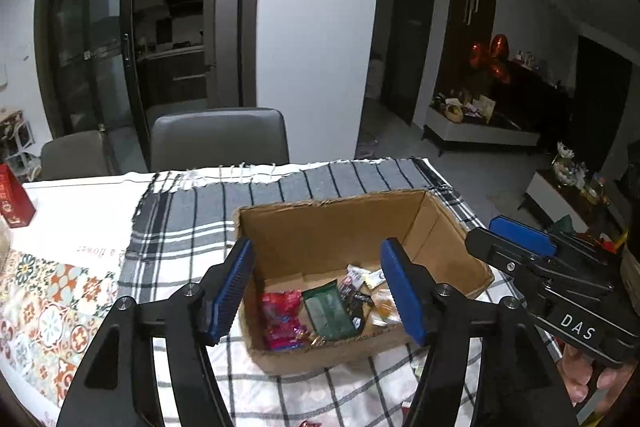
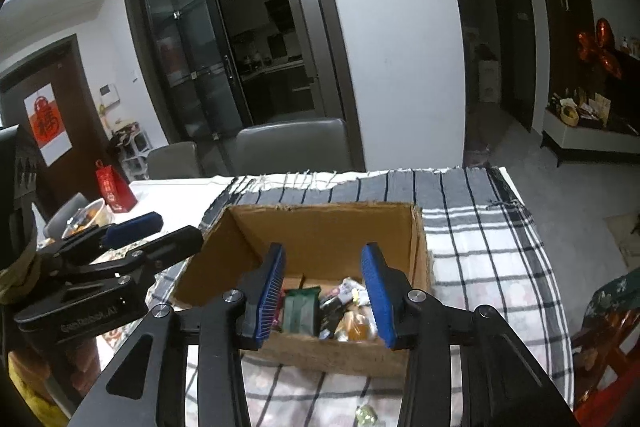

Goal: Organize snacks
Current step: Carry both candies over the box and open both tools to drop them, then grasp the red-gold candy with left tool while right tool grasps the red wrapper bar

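Both tools, left (image 1: pixel 320 291) and right (image 2: pixel 325 295), gape empty above boxed snacks (image 1: pixel 320 307).

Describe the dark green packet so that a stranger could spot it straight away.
Find the open cardboard box on the checked cloth. On its floor lies a small heap of snack packets. The dark green packet lies flat at the middle, right of the pink packet; it is the only green one there.

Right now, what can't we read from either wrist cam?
- Brown cardboard box floor, near strip: hidden by its near wall, both views.
- Snack packets beside the dark green packet: partly behind the right gripper blue pads.
- Small wrapper on the checked cloth: cut by bottom edge.
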Demonstrator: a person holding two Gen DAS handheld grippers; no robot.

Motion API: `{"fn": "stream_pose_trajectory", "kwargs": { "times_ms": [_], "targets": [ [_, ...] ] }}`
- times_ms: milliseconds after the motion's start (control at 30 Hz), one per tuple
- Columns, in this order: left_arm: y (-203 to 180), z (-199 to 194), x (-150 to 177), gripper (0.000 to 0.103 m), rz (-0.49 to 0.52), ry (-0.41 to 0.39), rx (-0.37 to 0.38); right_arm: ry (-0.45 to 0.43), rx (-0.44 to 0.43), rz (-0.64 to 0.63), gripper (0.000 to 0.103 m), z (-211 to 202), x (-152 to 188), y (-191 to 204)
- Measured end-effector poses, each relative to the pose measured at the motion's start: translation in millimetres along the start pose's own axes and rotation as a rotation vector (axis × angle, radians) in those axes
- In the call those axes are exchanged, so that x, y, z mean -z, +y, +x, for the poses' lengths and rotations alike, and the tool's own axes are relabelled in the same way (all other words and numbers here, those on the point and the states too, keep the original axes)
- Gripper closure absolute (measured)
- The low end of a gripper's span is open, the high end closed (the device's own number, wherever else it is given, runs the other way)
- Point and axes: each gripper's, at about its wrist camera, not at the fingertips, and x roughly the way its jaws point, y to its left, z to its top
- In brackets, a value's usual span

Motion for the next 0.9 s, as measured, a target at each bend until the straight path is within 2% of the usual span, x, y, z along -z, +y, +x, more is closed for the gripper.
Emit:
{"fn": "stream_pose_trajectory", "kwargs": {
  "times_ms": [267,567,900],
  "targets": [
    [-1,-33,19,0.037,0.016,-0.022,-0.032,0.007,0.027,0.02,0.062,-26,20,8],
    [0,-57,62,0.038,0.044,-0.024,-0.051,0.008,0.034,0.039,0.062,-50,54,20],
    [6,-69,111,0.038,0.05,-0.016,-0.058,0.071,0.023,0.041,0.062,-50,98,32]
  ]
}}
